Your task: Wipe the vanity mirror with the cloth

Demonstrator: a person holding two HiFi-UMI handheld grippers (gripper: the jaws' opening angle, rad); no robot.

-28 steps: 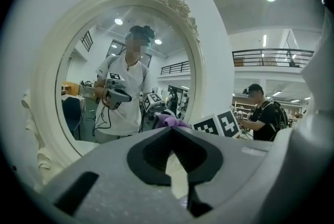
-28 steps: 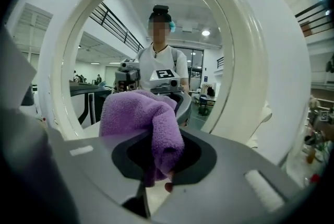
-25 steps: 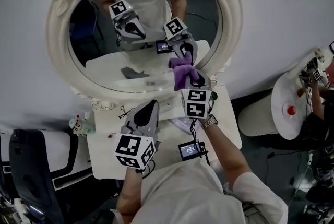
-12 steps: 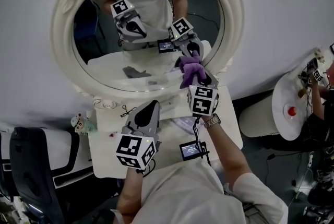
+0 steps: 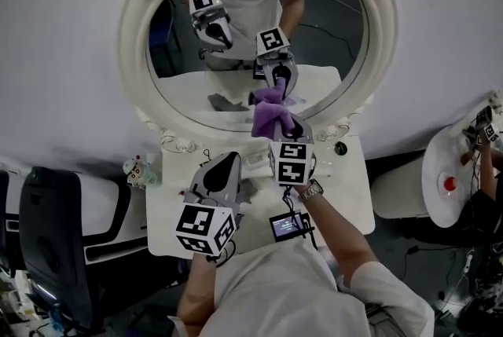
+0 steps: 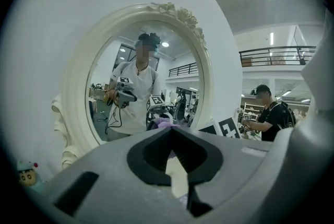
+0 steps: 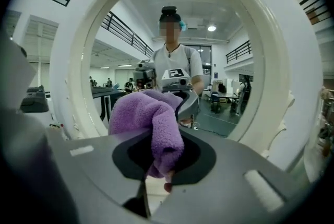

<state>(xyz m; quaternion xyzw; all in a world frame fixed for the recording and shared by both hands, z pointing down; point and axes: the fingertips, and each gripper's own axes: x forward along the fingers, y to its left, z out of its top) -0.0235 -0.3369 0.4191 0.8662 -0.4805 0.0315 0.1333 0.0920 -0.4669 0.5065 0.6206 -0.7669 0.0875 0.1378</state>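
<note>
Head view, mirror: oval vanity mirror in an ornate white frame, upright at the far edge of the white worktop.
Head view, cloth: fluffy purple cloth lies against the lower glass, meeting its own reflection.
Head view, right gripper: over the worktop's far edge, right at the cloth.
Head view, left gripper: over the worktop's left half, apart from the mirror.
Head view, figurine: small toy figurine at the worktop's left edge.
Left gripper view, jaws: the 2 jaws meet at their tips with nothing between them; the mirror stands ahead.
Right gripper view, jaws: the 2 jaws are clamped on the cloth, which bulges above them; the mirror is close ahead.
</note>
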